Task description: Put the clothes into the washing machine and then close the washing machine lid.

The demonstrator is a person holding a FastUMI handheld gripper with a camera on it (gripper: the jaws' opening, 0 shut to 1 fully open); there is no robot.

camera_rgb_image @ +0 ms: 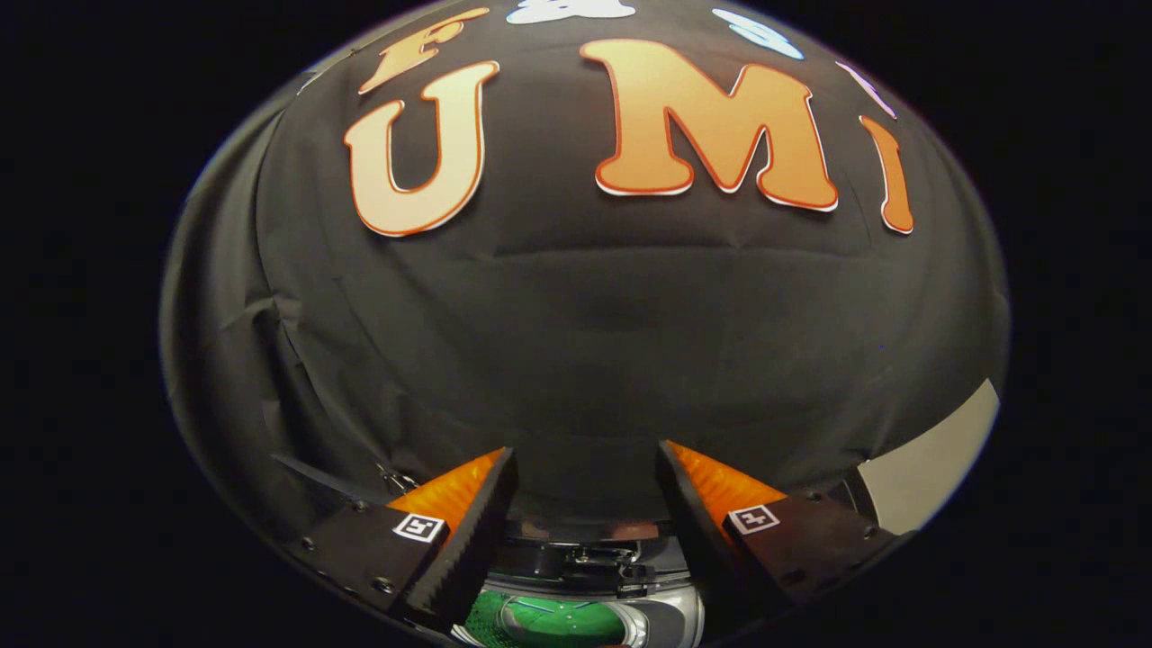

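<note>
Gripper: we see our gripper (587, 463) with its two fingers spread wide apart, nothing held between them and nothing touching either one.
Fingers: the left finger (477, 531) and the right finger (688, 513) both point up toward the booth's black cloth wall (576, 342), and each carries a small square marker on its outer block.
Washing machine: we see part of the washing machine (670, 621) low down between the fingers, near their bases rather than at their tips; a silvery rim curves there, with dark fittings just above it.
Drum opening: inside that rim we make out a green surface (549, 623) with a pale rounded shape in it; we cannot tell whether this is cloth, the drum or the lid.
Clothes: we cannot pick out any garment with certainty between the fingers or ahead of them.
Lid: we cannot tell from here whether the lid stands open or lies shut.
Beyond the fingers: the black cloth wall fills the space ahead of the tips, creased and hanging in folds.
Outside the right finger: a pale flat panel (931, 459) sits beyond the right finger's block, against the foot of the cloth wall.
</note>
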